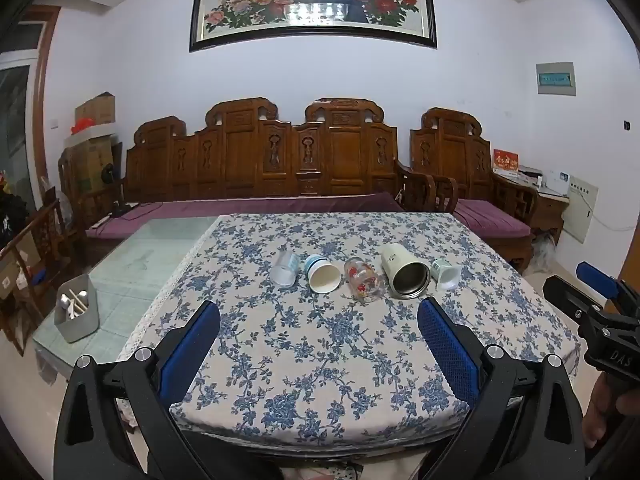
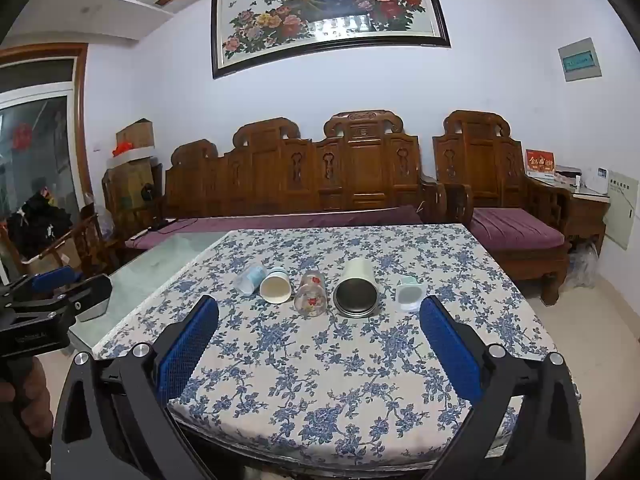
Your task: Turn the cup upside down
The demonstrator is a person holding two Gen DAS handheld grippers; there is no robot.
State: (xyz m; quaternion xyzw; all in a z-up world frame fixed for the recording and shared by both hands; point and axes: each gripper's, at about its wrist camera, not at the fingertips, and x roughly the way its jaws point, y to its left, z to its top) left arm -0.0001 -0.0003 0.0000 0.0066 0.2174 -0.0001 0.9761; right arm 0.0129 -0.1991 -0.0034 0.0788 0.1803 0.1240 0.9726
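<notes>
Several cups lie on their sides in a row on the floral tablecloth (image 1: 320, 344), mouths toward me: a clear plastic cup (image 1: 285, 269), a white paper cup (image 1: 322, 274), a flowered glass (image 1: 363, 282), a cream steel tumbler (image 1: 402, 271) and a small pale-green cup (image 1: 446, 274). The same row shows in the right wrist view: clear cup (image 2: 250, 278), paper cup (image 2: 275, 286), glass (image 2: 311, 294), tumbler (image 2: 357, 290), green cup (image 2: 410, 294). My left gripper (image 1: 319, 312) is open and empty, short of the row. My right gripper (image 2: 319, 310) is open and empty, also short of it.
A grey bin (image 1: 77, 314) with utensils stands on the glass tabletop (image 1: 148, 256) left of the cloth. A carved wooden bench (image 1: 260, 160) with purple cushions lies behind the table. The right gripper shows at the left wrist view's right edge (image 1: 600, 308).
</notes>
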